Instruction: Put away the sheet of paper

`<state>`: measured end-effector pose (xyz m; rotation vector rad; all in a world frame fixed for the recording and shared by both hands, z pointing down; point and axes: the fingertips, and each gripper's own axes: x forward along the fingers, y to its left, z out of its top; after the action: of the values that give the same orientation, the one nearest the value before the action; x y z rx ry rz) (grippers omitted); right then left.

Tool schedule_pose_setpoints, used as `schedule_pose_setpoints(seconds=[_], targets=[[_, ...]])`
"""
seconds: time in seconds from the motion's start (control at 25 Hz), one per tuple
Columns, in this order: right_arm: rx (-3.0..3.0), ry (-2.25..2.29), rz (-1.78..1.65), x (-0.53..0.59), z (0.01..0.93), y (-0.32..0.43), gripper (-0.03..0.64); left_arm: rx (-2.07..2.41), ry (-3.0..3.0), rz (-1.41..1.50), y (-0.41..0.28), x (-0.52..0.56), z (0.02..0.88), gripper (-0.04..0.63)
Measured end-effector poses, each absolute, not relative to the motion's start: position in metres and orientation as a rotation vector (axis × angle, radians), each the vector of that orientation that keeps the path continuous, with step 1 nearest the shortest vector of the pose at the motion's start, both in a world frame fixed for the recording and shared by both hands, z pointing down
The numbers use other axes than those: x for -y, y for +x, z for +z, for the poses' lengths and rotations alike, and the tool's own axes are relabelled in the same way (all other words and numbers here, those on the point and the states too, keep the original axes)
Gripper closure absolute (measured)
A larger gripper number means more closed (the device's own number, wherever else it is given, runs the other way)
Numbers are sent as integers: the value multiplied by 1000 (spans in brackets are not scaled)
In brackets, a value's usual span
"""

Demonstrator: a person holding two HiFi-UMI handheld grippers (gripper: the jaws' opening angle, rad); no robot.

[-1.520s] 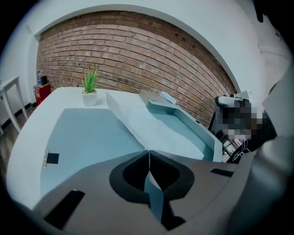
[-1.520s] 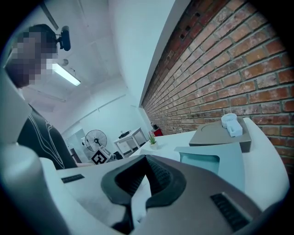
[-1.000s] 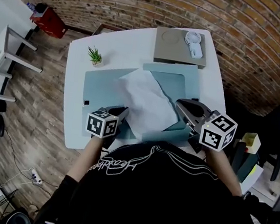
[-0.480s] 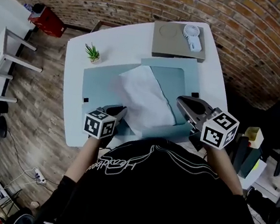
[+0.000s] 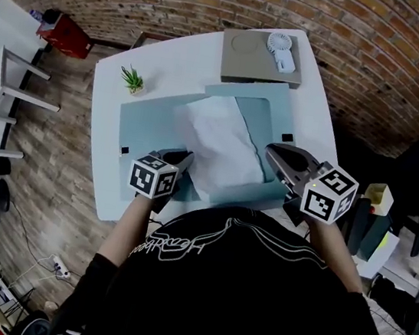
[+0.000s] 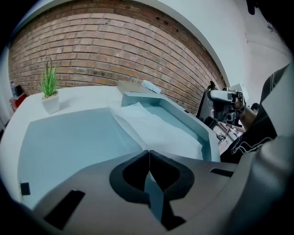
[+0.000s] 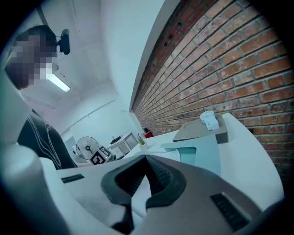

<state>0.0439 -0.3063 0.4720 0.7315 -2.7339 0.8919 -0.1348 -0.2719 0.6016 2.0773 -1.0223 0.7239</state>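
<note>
Sheet of paper [image 5: 220,145] lies white and slightly askew inside the open pale blue folder [image 5: 149,127], at the middle of the head view, on the white tabletop [image 5: 178,62]. The folder's near edge and its right-hand flap stand up from the tabletop, as a low wall beside the sheet.

My left gripper [image 5: 182,157] is at the folder's near edge, lower left of the sheet. Its jaws are pressed together on a thin strip of the blue folder. My right gripper [image 5: 274,150] sits at the sheet's right side with its jaws together. I cannot tell whether anything is pinched between them.

Toward the top of the frame a small potted plant [image 5: 132,80] stands at the left. A grey slab [image 5: 247,64] carries a little white fan [image 5: 281,51].
</note>
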Motion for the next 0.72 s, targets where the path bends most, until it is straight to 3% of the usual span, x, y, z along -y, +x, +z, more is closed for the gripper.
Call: schedule_pose_setpoints(seconds=[0.72], targets=[[2793,847,879,306,449,72,615,925,2094,773,-71,308,602,565]])
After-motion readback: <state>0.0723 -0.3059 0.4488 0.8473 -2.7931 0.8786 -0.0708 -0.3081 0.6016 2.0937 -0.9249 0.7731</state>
